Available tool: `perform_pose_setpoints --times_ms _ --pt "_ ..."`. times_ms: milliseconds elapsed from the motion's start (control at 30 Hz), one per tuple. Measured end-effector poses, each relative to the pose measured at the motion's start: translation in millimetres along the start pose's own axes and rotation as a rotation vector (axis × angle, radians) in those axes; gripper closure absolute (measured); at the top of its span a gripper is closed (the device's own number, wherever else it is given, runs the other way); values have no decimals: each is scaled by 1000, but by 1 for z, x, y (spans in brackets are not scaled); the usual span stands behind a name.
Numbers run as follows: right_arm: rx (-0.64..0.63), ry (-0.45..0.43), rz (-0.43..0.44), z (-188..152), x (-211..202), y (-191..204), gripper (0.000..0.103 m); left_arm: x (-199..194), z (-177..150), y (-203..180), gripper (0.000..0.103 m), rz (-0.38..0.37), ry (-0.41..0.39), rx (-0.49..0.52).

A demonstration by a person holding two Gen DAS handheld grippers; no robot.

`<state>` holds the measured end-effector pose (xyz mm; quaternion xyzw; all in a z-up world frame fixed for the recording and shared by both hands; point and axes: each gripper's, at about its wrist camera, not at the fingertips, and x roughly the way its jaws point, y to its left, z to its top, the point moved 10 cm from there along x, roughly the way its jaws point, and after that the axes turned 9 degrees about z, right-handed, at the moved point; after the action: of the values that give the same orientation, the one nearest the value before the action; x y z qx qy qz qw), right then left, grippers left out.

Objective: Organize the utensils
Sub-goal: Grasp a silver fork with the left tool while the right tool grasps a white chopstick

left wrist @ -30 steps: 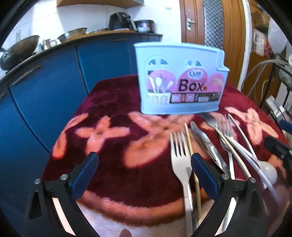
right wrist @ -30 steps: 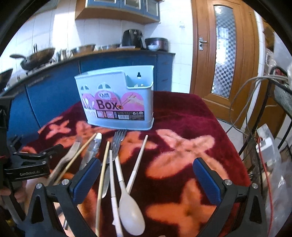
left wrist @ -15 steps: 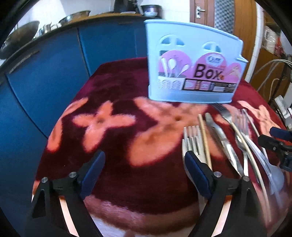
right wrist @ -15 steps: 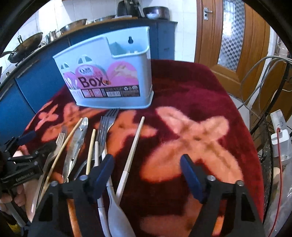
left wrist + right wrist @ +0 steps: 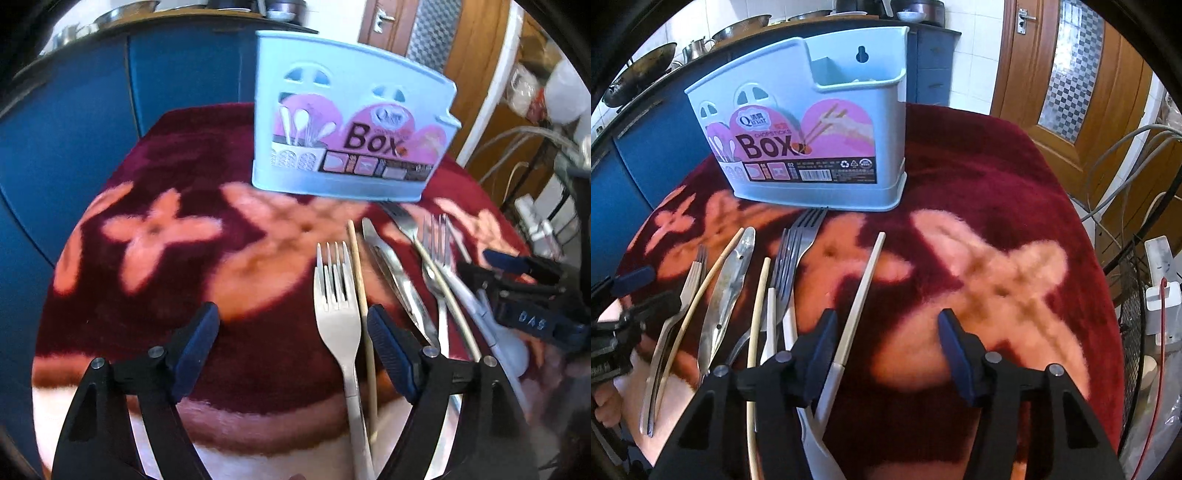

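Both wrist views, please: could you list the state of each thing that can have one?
utensil box: upright on the blanket, right compartment open-topped.
silver fork: flat, between the left gripper's jaws, untouched.
white chopstick: flat, inside the right gripper's jaws.
left gripper: open, just been closing.
right gripper: open, just been closing.

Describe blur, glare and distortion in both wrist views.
Left wrist view: blanket motion-smeared, fork fairly sharp, fisheye leans the utensil box, dark corners. Right wrist view: box label crisp, blanket pattern soft, window glare on the knife, doorframe bowed.
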<state>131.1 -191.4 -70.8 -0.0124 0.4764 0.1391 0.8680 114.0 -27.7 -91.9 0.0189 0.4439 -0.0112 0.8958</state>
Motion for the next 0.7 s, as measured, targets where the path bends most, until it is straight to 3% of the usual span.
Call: perform_pose_setpoints --times_ms 67,233,300,567,700 --pt "-8 -3 -2 0 0 2 52 0 1 -1 19 24 -20 17" --pt "-29 -8 -4 1 -2 3 78 0 2 10 36 72 -28 8" --pt "-38 -7 -4 1 -3 3 82 6 3 17 37 81 -20 1" --pt "-53 24 9 4 1 4 82 14 5 17 39 82 25 23" --pt "-62 75 34 7 6 2 80 19 10 15 45 60 68 42"
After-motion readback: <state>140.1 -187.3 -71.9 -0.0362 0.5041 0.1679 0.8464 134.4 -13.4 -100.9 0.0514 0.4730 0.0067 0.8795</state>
